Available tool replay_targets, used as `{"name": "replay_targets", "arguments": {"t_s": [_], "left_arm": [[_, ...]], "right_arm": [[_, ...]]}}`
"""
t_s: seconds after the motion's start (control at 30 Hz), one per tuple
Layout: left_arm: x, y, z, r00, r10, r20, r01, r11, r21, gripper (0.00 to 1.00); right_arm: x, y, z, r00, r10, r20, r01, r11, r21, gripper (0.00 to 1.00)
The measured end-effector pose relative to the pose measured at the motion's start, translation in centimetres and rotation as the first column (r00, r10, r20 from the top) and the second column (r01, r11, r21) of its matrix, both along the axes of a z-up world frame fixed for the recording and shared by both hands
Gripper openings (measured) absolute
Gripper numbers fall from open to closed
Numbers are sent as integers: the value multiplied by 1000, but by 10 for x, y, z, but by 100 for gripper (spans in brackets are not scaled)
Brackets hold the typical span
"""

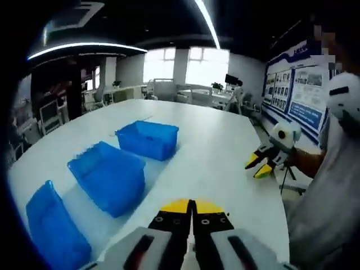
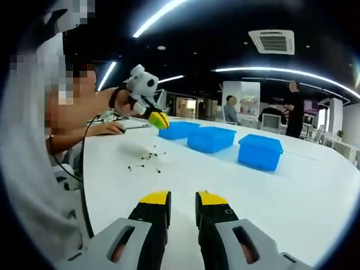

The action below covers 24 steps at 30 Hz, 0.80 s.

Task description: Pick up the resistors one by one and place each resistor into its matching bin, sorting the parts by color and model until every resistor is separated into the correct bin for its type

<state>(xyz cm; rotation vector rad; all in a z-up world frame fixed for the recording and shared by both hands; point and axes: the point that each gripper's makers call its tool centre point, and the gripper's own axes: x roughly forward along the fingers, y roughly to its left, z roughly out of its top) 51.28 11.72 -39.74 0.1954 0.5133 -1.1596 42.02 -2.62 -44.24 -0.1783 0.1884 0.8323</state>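
Observation:
Several small dark resistors [image 2: 147, 158] lie scattered on the white table [image 2: 236, 191], near its left edge. Three blue bins stand in a row: the first [image 2: 178, 130], the middle one [image 2: 211, 138] and the last [image 2: 260, 151]. In the left gripper view they are the far bin [image 1: 149, 138], the middle bin [image 1: 109, 175] and the near bin [image 1: 50, 228]. My left gripper [image 1: 193, 207] is shut, its yellow tips together with nothing seen between them; it hovers [image 2: 158, 119] above and behind the resistors. My right gripper [image 2: 183, 198] is open and empty, short of the resistors, and it appears again [image 1: 260, 166] at the table's right edge.
A person's bare arm [image 2: 84, 115] and a cable reach over the table's left side. Two people [image 2: 293, 107] stand beyond the bins near desks. A wall of posters [image 1: 295, 90] rises right of the table, and windows [image 1: 185, 64] are at the back.

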Motion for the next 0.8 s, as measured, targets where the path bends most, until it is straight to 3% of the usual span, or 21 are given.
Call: {"name": "replay_targets", "arguments": {"t_s": [0.07,0.13,0.2,0.27,0.37,0.47,0.73,0.8], "left_arm": [[20,-6,13,998,65,5,-65,993,-98,4],[41,-9,26,991,132,-10,-132,972,-193,4],[67,-7,38,976,219,-13,-215,942,-258,4],[95,-3,47,948,317,-13,-306,901,-307,4],[129,6,47,894,447,-7,-427,848,-313,4],[151,10,42,858,513,-5,-491,819,-297,4],[182,-1,35,809,586,-40,-572,771,-281,4],[183,-9,33,813,581,-25,-567,783,-256,4]], "right_arm": [[-1,-1,2,1000,-5,10,5,1000,7,20],[-3,-2,5,1000,-13,19,12,1000,22,20],[-5,-3,4,1000,-21,19,20,999,35,20],[-8,-4,2,999,-30,17,29,998,49,20],[-10,-5,3,998,-44,37,42,997,62,20],[-9,-5,5,997,-51,55,46,996,78,20],[-11,-7,6,992,-71,101,63,995,80,20],[-13,-8,8,991,-75,109,65,994,91,20]]}}
